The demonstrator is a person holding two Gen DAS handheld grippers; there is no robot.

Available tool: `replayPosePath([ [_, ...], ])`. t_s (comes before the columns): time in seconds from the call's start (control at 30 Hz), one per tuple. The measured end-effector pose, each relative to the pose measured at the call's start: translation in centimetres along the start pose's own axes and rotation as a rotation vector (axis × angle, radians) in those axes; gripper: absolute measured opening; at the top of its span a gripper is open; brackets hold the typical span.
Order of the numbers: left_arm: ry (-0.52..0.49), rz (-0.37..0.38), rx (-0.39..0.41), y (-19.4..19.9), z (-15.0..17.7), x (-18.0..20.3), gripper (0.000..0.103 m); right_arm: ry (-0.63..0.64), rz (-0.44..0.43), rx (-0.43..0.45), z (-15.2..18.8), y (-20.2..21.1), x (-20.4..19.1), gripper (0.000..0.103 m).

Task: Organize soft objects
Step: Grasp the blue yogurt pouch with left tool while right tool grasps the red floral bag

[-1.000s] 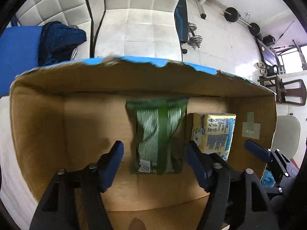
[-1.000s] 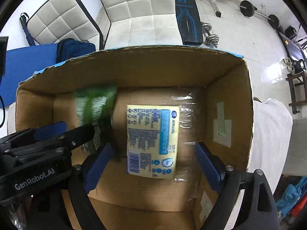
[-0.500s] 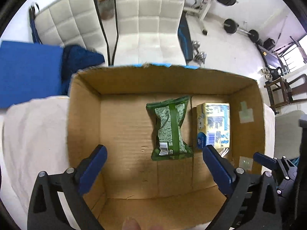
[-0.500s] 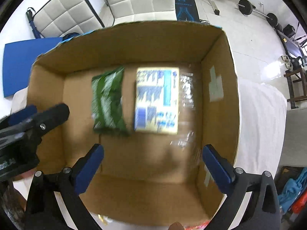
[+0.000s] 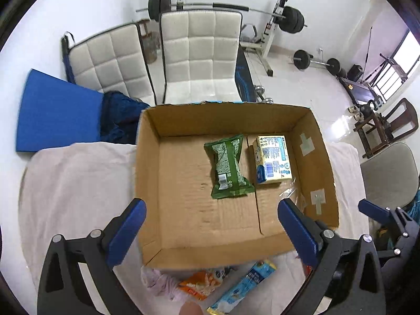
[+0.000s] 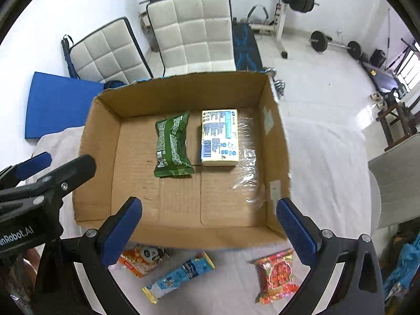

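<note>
Both your left gripper (image 5: 211,225) and right gripper (image 6: 208,224) now gape wide and empty, lifted clear; green bag (image 5: 228,166) and yellow pack (image 5: 273,160) lie in the box (image 5: 149,173) beyond the fingers — three packets (image 6: 181,273) wait nearer you.

White walls (image 5: 78,5) and a glossy pale tiled floor (image 5: 302,89) enclose a room used as a home gym: a loaded barbell (image 5: 210,6) rests on a white rack (image 5: 273,39) against the far wall, a dark bench (image 6: 244,50) with blue markings lies beneath it, and a smaller barbell (image 6: 333,43) and dumbbells (image 6: 278,81) sit on the floor. Two white quilted chairs (image 5: 202,52) with black frames stand side by side just beyond the far edge of the cloth-covered table (image 5: 73,173), with a blue mat (image 5: 57,115) and a bundle of dark blue fabric (image 5: 118,118) to their left. At the right, daylight enters through a barred window (image 5: 404,60) and glares off the floor near a dark wooden chair (image 5: 399,120) and a pale rounded chair (image 5: 388,176).
</note>
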State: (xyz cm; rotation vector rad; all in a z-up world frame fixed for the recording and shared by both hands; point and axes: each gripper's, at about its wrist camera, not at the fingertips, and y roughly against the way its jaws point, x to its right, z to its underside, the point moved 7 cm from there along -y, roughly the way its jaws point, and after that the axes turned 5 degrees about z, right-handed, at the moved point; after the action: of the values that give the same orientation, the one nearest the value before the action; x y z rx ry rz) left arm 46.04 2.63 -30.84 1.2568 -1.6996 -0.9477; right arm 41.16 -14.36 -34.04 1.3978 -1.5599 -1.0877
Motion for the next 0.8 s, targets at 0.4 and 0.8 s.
replayPosePath([
  [0.4, 0.05, -0.009, 0.063, 6.5, 3.6, 1.0, 0.103, -0.05, -0.089, 0.032, 4.5, 6.4, 2.8, 0.103],
  [0.8, -0.019, -0.092, -0.277, -5.6, 14.9, 2.4, 0.101, -0.161, -0.019, -0.321, 15.4, -4.1, 12.7, 0.103],
])
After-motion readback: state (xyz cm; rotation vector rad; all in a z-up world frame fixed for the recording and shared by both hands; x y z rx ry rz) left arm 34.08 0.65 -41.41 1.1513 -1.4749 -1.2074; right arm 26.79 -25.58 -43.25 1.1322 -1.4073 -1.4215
